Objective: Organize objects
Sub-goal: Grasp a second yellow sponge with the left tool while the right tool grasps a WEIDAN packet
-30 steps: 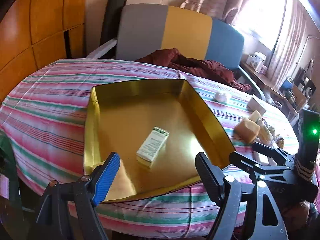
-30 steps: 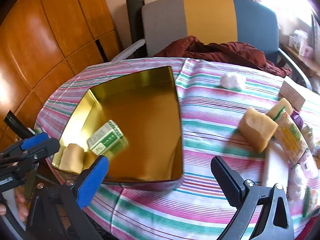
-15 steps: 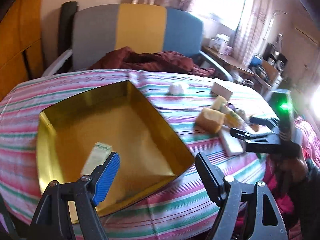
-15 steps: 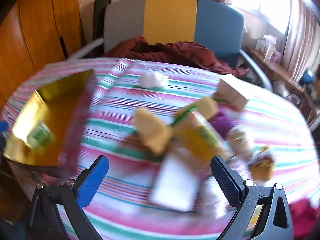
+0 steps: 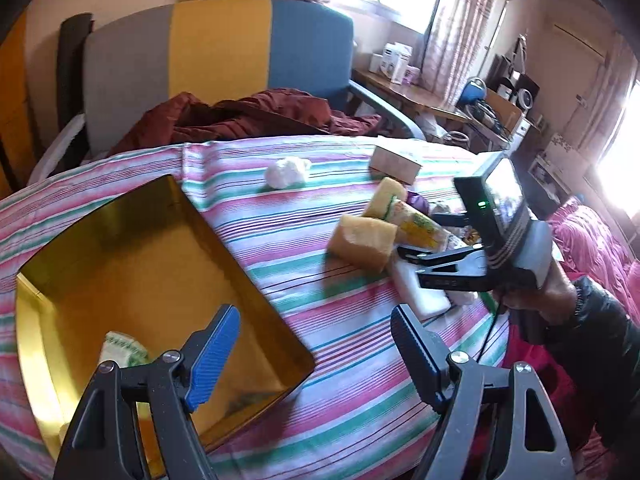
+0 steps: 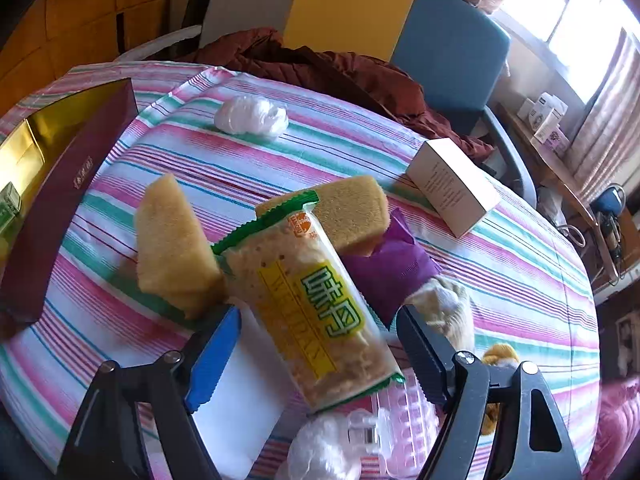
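Observation:
A gold tray (image 5: 92, 256) lies on the striped table at the left, with a small green-and-white box (image 5: 122, 350) in it. It also shows in the right wrist view (image 6: 24, 152). My left gripper (image 5: 316, 356) is open and empty above the tray's near right corner. My right gripper (image 6: 318, 354) is open around a yellow-green cracker packet (image 6: 316, 308), its fingers either side, apart from it. A yellow sponge (image 6: 172, 240) stands to the packet's left; another sponge (image 6: 352, 208) lies behind it. The right gripper also shows in the left wrist view (image 5: 412, 260).
A white wad (image 6: 250, 116), a white carton (image 6: 450, 186), a purple wrapper (image 6: 388, 264), a flat white block (image 6: 236, 404) and a clear plastic clip (image 6: 384, 432) lie around the packet. A chair with dark red cloth (image 5: 240, 116) stands behind the table.
Both grippers swung right, away from the tray. The right gripper came down over the pile, so the cracker packet now sits between its open fingers.

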`<move>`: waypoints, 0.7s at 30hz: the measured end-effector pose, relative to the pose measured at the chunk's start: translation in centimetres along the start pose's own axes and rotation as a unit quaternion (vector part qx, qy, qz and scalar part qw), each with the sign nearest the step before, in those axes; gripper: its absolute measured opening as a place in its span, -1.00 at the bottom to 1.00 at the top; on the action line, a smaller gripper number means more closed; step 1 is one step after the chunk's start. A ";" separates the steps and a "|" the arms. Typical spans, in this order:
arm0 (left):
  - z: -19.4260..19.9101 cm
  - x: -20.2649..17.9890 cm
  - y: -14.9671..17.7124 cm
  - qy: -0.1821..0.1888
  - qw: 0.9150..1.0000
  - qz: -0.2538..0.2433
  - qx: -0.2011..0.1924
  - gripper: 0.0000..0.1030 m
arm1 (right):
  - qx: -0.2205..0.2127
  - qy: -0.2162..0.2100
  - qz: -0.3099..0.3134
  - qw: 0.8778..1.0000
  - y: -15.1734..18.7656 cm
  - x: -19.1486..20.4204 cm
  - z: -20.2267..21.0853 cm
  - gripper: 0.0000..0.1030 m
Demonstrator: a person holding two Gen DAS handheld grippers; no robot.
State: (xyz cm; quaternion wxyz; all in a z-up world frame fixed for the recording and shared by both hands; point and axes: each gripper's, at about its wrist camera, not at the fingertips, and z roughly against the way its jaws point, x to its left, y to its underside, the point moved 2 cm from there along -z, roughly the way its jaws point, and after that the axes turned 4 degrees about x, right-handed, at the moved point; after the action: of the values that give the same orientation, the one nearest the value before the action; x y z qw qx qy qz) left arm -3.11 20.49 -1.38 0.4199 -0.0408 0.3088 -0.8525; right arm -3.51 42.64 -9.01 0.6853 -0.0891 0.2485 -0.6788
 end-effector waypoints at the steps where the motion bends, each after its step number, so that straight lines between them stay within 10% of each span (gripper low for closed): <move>1: -0.3 -0.3 -0.2 0.006 1.000 -0.003 0.002 0.54 | 0.001 -0.003 0.000 1.000 0.0 0.0 -0.2 0.34; 7: -3.1 -2.2 -2.0 0.022 0.999 -0.026 0.018 0.54 | -0.004 -0.063 -0.010 0.998 0.0 -0.3 0.3 -0.05; 21: -11.6 -5.0 -6.0 0.024 0.995 -0.072 0.068 0.65 | -0.008 -0.133 -0.032 0.991 -0.5 -1.2 3.1 -0.05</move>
State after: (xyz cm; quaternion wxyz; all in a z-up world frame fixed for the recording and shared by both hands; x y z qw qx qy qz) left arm -7.85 32.69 -6.39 0.3515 -0.0138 0.2568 -0.9001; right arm -2.49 43.14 -5.81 0.6893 -0.1922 0.1580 -0.6804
